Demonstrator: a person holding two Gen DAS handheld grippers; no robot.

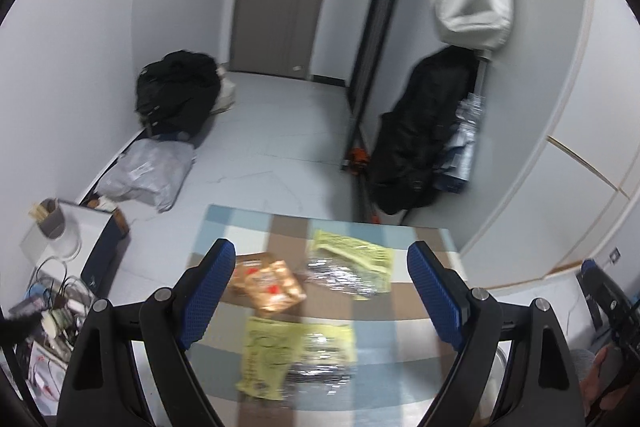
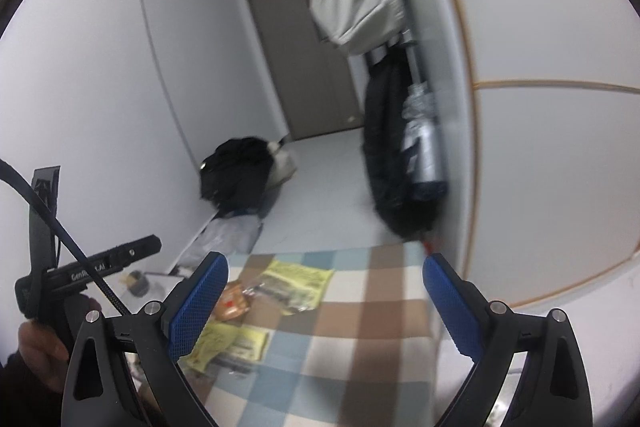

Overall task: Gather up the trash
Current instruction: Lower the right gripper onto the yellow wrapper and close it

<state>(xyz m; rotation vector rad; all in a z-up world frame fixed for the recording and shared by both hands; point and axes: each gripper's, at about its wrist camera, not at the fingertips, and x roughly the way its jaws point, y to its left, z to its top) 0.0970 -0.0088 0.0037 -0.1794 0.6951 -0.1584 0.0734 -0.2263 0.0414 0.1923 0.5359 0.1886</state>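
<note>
Trash on the checked surface (image 1: 420, 307) consists of three flattened snack wrappers: a far yellow wrapper (image 1: 352, 251) with its foil lining turned outward, an orange wrapper (image 1: 272, 287) just to its left, and a near yellow wrapper (image 1: 288, 351), also showing foil; the near yellow and the orange one lie close together, and motion blur hides whether they touch. All three are judged to be very light, thin and crinkly film, limp rather than stiff and likely slick on the foil faces, so a pinch on a raised or folded edge should hold better than pressing down on a flat middle; each may slide on the cloth when nudged. Left gripper (image 1: 320, 291) hovers above the wrappers with its blue pads (image 1: 208, 291) spread wide, holding nothing and touching nothing. Right gripper (image 2: 324, 303) likewise stands wide open and empty over the bare right part of the same surface, the wrappers lying toward its left pad. In the right wrist view a hand (image 2: 36, 351) grasps the handle of the left gripper at the lower left. No bin or collecting bag can be made out with certainty; a grey plastic bag (image 1: 148, 171) lies on the floor beyond the surface.
</note>
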